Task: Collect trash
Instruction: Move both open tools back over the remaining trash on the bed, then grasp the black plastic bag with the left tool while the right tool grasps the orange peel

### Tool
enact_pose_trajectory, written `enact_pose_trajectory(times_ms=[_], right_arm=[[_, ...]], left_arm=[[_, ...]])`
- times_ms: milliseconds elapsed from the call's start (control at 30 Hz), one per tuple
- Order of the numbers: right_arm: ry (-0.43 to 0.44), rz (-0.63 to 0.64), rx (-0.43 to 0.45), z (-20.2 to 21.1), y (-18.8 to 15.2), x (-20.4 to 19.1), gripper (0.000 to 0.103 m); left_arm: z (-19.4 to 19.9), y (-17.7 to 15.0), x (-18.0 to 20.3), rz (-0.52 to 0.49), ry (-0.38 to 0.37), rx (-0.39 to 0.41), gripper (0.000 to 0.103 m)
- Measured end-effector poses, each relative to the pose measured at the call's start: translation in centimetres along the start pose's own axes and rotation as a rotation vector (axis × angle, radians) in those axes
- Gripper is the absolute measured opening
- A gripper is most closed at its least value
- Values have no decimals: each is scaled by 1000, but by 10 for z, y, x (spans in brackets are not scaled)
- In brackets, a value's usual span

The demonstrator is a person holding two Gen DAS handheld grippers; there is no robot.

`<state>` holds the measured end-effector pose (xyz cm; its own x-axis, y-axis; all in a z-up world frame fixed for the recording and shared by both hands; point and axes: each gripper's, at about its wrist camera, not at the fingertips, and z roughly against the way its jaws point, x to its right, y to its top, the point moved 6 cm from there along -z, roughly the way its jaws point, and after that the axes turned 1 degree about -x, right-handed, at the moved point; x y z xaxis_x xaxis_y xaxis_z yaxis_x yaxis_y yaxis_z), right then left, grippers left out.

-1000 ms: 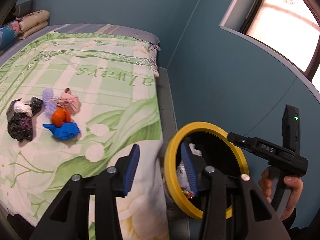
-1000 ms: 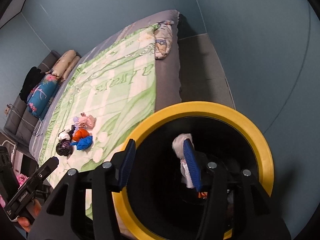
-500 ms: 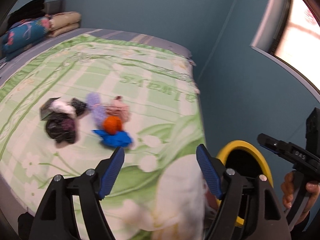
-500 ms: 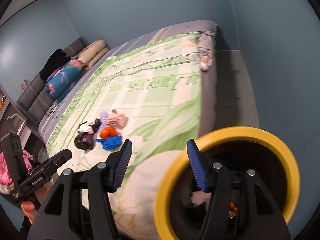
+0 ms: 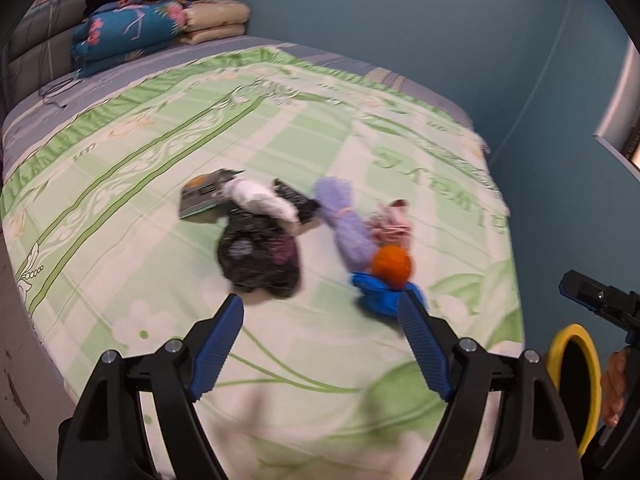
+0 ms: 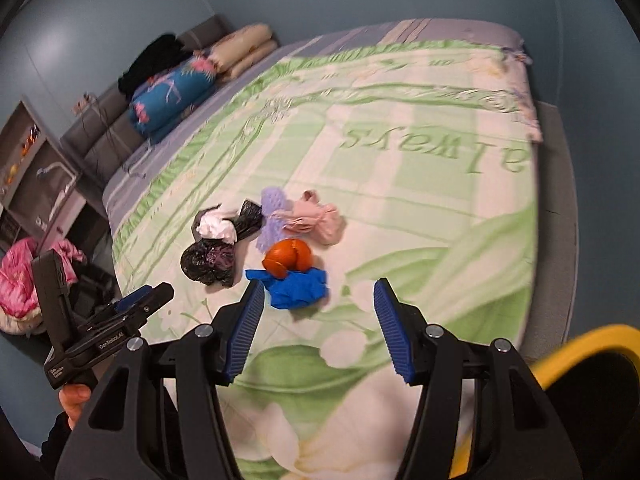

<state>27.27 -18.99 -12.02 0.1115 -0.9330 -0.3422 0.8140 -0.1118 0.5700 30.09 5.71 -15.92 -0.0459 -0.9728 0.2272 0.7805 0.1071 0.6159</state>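
Ahead of both tongs, on the green bed, lies a small heap of trash. The left tongs are spread wide and hold nothing. The right tongs are spread wide too, and hold nothing.

Just past the left tongs' left tip sits a black bag, crumpled into a lump. A white wad rests on its far side. Just past the right tip of the left tongs lies a blue rag, with an orange ball touching its far edge. A purple wad is long and thin; its long axis runs from near the ball away toward the far left. A pink cloth lies just right of it.

From the right tongs the same heap is seen from another side. The blue rag lies between the two tips and a bit beyond them. The orange ball touches its far edge. The black bag is off to the left, with the white wad behind it. The purple wad and pink cloth sit farthest.

Only the left view shows a flat grey packet, beyond the black bag. Only the right view shows the word "always" printed on the bed. A yellow-rimmed bin shows near and to the right of the right tongs; in the left view the bin is far off to the right.
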Motion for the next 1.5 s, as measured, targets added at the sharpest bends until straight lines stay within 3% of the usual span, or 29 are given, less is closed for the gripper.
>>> enact_pose_trajectory(times_ms=[400, 800, 1133, 1500], right_arm=[[44, -5, -241, -114, 12, -29, 54], [19, -27, -320, -168, 20, -32, 54], [-8, -27, -334, -185, 18, -33, 48], [-70, 48, -368, -182, -7, -45, 46]], left_arm=[[-61, 6, -50, 81, 24, -90, 76], [-99, 19, -64, 155, -19, -120, 76], [-115, 17, -58, 159, -42, -136, 49], [-102, 9, -56, 141, -54, -124, 36]])
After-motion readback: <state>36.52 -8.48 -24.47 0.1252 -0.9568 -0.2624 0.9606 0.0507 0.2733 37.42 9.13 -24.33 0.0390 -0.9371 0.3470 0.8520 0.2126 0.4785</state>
